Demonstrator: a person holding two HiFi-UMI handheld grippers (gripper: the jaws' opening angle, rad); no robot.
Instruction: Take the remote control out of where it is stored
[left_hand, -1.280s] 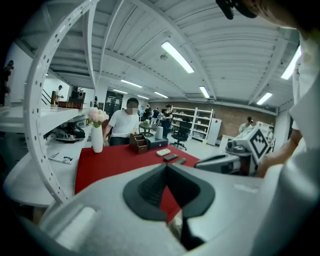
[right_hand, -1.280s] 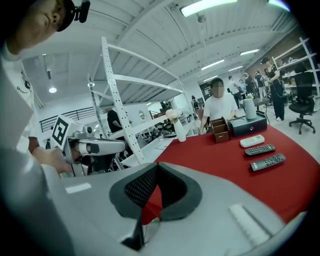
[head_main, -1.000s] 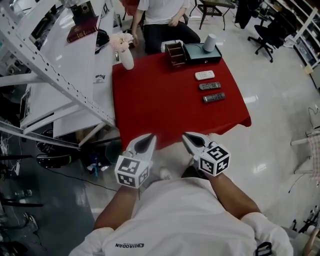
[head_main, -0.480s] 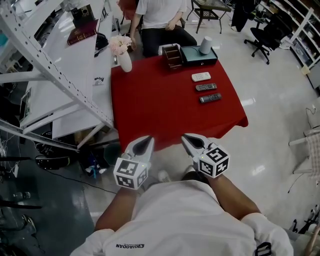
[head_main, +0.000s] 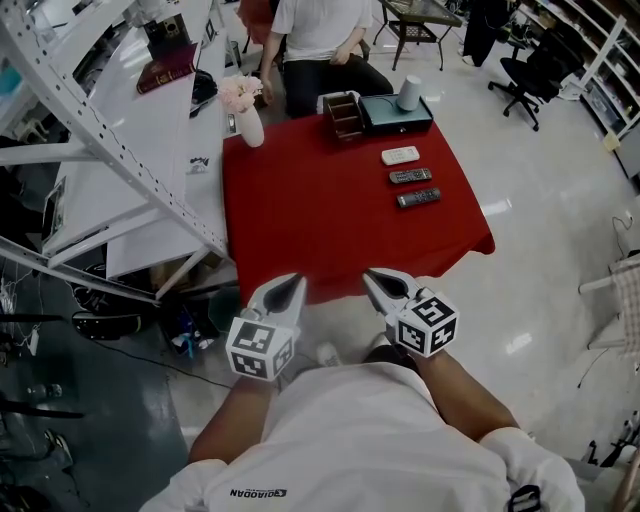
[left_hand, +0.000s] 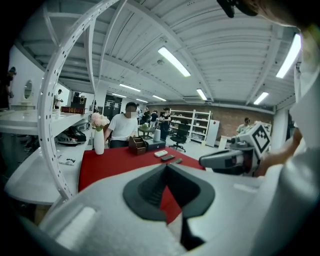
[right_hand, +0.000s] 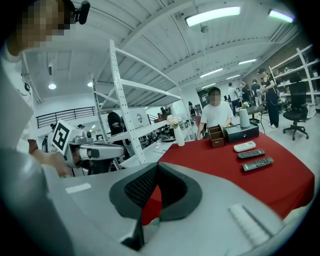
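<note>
Three remotes lie in a row on the red table: a white remote, a dark remote and a second dark remote. Behind them stand a brown organiser and a dark box. My left gripper and right gripper hover side by side off the table's near edge, close to my chest. Both are shut, hold nothing, and point toward the table. The right gripper view shows the white remote and the brown organiser well ahead of the right gripper.
A vase with flowers stands at the table's far left corner, a white cylinder on the dark box. A person sits behind the table. A white shelf rack runs along the left. An office chair stands at the far right.
The table sits slightly higher and further left in the head view. Both grippers have kept their places and stayed shut.
</note>
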